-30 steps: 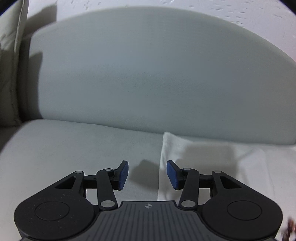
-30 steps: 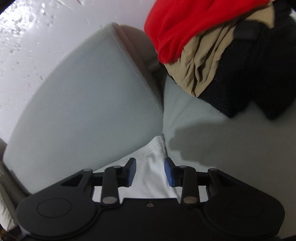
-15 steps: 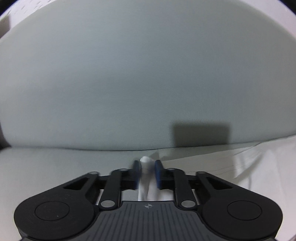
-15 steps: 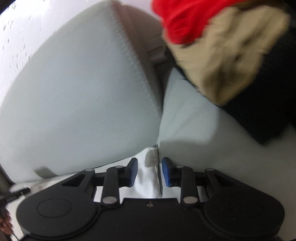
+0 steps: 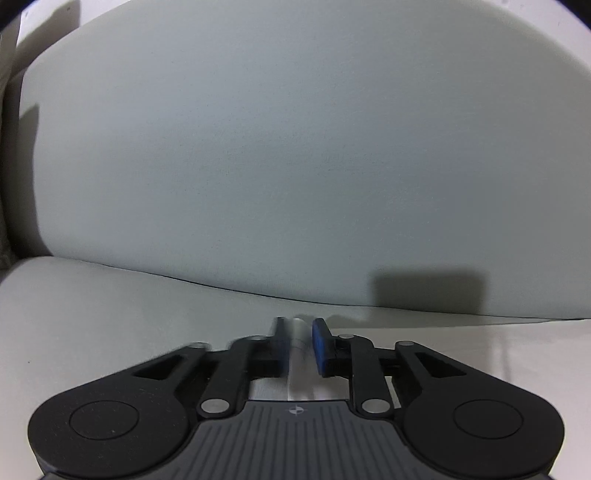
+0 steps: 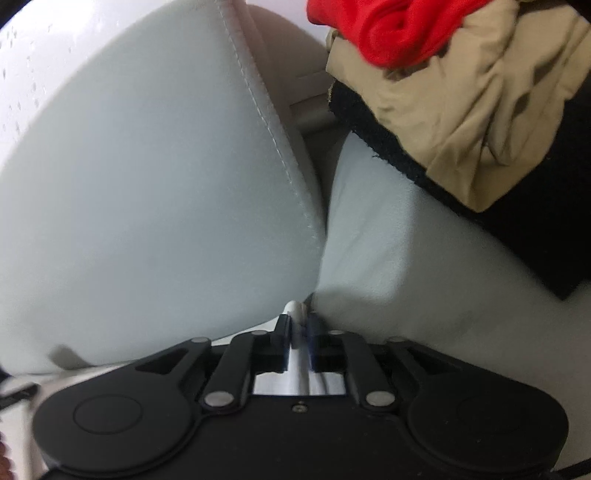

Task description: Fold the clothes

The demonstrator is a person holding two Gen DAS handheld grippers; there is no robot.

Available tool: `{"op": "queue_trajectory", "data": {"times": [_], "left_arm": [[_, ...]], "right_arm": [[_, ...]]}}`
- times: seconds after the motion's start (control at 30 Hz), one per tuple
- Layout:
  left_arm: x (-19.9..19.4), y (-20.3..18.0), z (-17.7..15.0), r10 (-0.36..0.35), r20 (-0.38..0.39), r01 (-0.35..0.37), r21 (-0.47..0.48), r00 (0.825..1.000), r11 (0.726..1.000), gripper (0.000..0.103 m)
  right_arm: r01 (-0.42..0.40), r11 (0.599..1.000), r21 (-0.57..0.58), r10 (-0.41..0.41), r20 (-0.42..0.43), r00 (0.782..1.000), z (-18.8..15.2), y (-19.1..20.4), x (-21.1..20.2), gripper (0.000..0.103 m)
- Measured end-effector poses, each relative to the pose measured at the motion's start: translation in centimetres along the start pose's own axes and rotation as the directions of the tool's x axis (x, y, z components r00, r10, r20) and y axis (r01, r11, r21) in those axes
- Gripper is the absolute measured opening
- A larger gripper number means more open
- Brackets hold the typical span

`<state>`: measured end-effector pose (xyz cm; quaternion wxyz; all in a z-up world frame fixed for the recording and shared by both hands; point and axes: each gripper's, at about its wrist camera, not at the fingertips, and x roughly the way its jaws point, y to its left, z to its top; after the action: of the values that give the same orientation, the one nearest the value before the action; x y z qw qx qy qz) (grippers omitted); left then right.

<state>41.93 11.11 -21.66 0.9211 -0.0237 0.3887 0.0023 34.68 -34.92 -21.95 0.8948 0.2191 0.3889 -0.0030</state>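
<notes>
A white garment lies flat on the grey sofa seat, up against the back cushion. My left gripper pinches a raised fold of its edge. The jaws are opening and one finger is blurred, but the cloth still fills the narrow gap. In the right wrist view my right gripper is closing on another bit of the white garment, bunched between the pads at the crease where two cushions meet.
A pile of clothes sits at the upper right of the right wrist view: a red piece, a tan piece and a black one. A stitched cushion rises just left of the right gripper. A white wall stands behind the sofa.
The left gripper went from wide open beside the garment's edge to pinching a fold of it. The right gripper sank toward the cushion crease and narrowed onto the white cloth.
</notes>
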Motion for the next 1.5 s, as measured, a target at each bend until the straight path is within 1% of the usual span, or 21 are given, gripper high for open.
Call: {"op": "queue_trajectory", "data": {"times": [0.03, 0.1, 0.17, 0.23, 0.3, 0.4, 0.47, 0.53, 0.6, 0.63, 0.67, 0.73, 0.83, 0.97, 1.1, 1.17, 1.3, 1.37, 1.4, 1.47, 1.5], "left_arm": [[-0.5, 0.6, -0.1, -0.02, 0.001, 0.02, -0.01, 1.0, 1.0, 0.037], [-1.3, 2.0, -0.3, -0.055, 0.005, 0.056, -0.033, 0.998, 0.998, 0.038], [-1.5, 3.1, -0.6, -0.077, -0.018, 0.076, -0.047, 0.997, 0.996, 0.038], [-1.3, 3.8, -0.8, -0.094, -0.036, 0.092, -0.048, 0.995, 0.995, 0.038], [-1.3, 4.5, -0.9, -0.112, -0.043, 0.109, -0.062, 0.993, 0.992, 0.038], [-1.3, 4.9, -0.9, -0.137, -0.039, 0.133, -0.1, 0.99, 0.986, 0.039], [-1.1, 4.8, -0.6, -0.14, -0.04, 0.137, -0.084, 0.989, 0.987, 0.039], [-0.7, 3.9, -0.2, -0.131, -0.047, 0.129, -0.041, 0.99, 0.991, 0.039], [-0.8, 3.5, -0.2, -0.124, -0.048, 0.124, -0.01, 0.991, 0.992, 0.033], [-0.9, 3.3, -0.1, -0.122, -0.046, 0.122, -0.001, 0.991, 0.993, 0.024], [-1.2, 3.1, -0.1, -0.117, -0.037, 0.117, 0.01, 0.992, 0.993, 0.0], [-2.2, 2.7, -0.3, -0.107, -0.004, 0.107, 0.028, 0.994, 0.994, 0.002], [-4.7, 2.4, -0.5, -0.073, 0.054, 0.069, 0.073, 0.996, 0.995, 0.002], [-9.3, 4.0, -0.8, -0.066, 0.105, 0.06, 0.056, 0.992, 0.997, 0.002], [-15.9, 5.0, -2.3, -0.074, 0.142, 0.072, 0.022, 0.987, 0.997, 0.002], [-19.4, 5.7, -3.3, -0.085, 0.152, 0.087, -0.008, 0.985, 0.996, 0.002], [-26.8, 7.0, -5.8, -0.074, 0.177, 0.079, -0.021, 0.981, 0.997, 0.002], [-29.4, 7.2, -7.3, -0.069, 0.18, 0.075, -0.029, 0.981, 0.997, 0.002], [-30.5, 7.6, -8.6, -0.071, 0.161, 0.079, -0.045, 0.984, 0.996, 0.002], [-32.7, 8.4, -11.3, -0.076, 0.122, 0.086, -0.076, 0.99, 0.993, 0.002], [-33.4, 8.5, -12.6, -0.065, 0.095, 0.073, -0.083, 0.993, 0.994, 0.002]], "right_arm": [[-0.023, 0.999, 0.024, 0.023, -0.002, 1.0, -0.1, -0.4, -0.6, 0.026], [-0.054, 0.996, 0.067, 0.055, -0.006, 0.998, -0.2, -1.1, -1.8, 0.029], [-0.052, 0.994, 0.092, 0.054, -0.018, 0.998, -0.3, -1.7, -2.4, 0.029], [-0.047, 0.995, 0.088, 0.052, -0.052, 0.997, -0.5, -2.0, -2.5, 0.026], [-0.031, 0.998, 0.061, 0.036, -0.08, 0.996, -0.8, -1.9, -2.2, 0.023], [-0.028, 0.999, 0.019, 0.029, -0.085, 0.996, -1.5, -1.3, -1.9, 0.023], [-0.035, 0.999, 0.0, 0.035, -0.09, 0.995, -2.0, -1.0, -1.6, 0.024], [-0.041, 0.999, -0.021, 0.039, -0.097, 0.995, -2.6, -0.7, -1.4, 0.024], [-0.05, 0.998, -0.026, 0.047, -0.099, 0.994, -3.1, -0.6, -1.5, 0.024], [-0.053, 0.998, -0.028, 0.05, -0.1, 0.994, -3.4, -0.6, -1.5, 0.023], [-0.051, 0.998, -0.021, 0.049, -0.097, 0.994, -3.7, -0.6, -1.7, 0.021], [-0.045, 0.999, -0.015, 0.043, -0.094, 0.995, -4.2, -0.5, -2.1, 0.006], [-0.049, 0.998, -0.036, 0.048, -0.039, 0.998, -5.4, -0.1, -4.3, 0.006], [-0.076, 0.997, -0.035, 0.077, 0.038, 0.996, -7.2, 0.8, -9.1, 0.006], [-0.121, 0.993, 0.003, 0.12, 0.089, 0.989, -9.5, 1.5, -15.2, 0.006], [-0.142, 0.99, 0.019, 0.14, 0.096, 0.985, -10.9, 1.5, -18.8, 0.006], [-0.17, 0.985, 0.042, 0.165, 0.109, 0.98, -13.8, 1.2, -26.6, 0.006], [-0.152, 0.987, 0.047, 0.145, 0.121, 0.982, -10.1, 0.1, -27.9, 0.006], [-0.143, 0.988, 0.054, 0.135, 0.126, 0.983, -8.4, -0.6, -28.7, 0.006], [-0.134, 0.988, 0.081, 0.125, 0.106, 0.987, -9.8, -1.8, -30.5, 0.006], [-0.124, 0.988, 0.087, 0.116, 0.089, 0.989, -10.7, -2.3, -31.2, 0.006]]}}
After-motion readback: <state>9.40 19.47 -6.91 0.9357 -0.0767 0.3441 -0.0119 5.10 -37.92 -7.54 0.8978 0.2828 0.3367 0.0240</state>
